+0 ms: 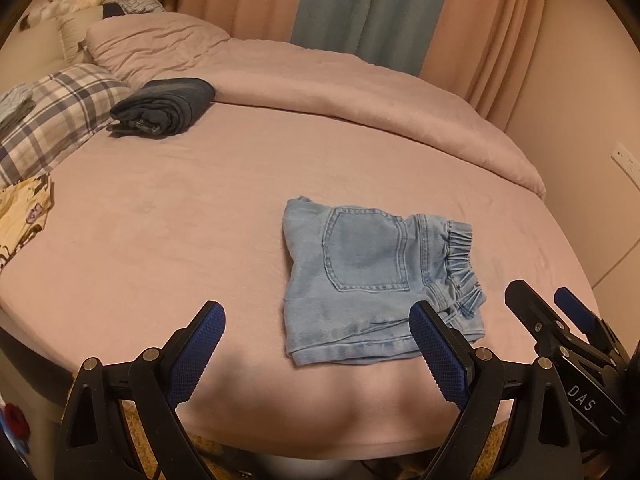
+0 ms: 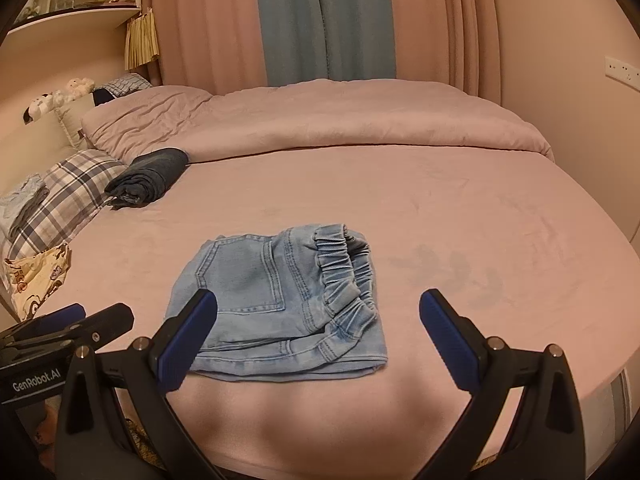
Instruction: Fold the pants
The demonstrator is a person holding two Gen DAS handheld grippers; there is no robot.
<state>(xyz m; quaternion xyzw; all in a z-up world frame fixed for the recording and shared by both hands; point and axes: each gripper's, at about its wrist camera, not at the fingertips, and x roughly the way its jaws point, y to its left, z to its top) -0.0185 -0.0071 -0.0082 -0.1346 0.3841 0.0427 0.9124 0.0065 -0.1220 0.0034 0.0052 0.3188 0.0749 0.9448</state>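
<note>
Light blue denim pants lie folded into a compact square on the pink bed, back pocket up, elastic waistband to the right. In the right wrist view the same pants lie just ahead. My left gripper is open, held above the bed's near edge, its right finger over the pants' near corner. My right gripper is open too, with its left finger over the pants' near left part. The right gripper shows at the left wrist view's right edge; the left gripper shows at the right wrist view's left edge.
A folded dark denim garment lies at the far left by a plaid pillow. A pink duvet is bunched along the far side. A yellow printed cloth lies at the left edge. Curtains hang behind.
</note>
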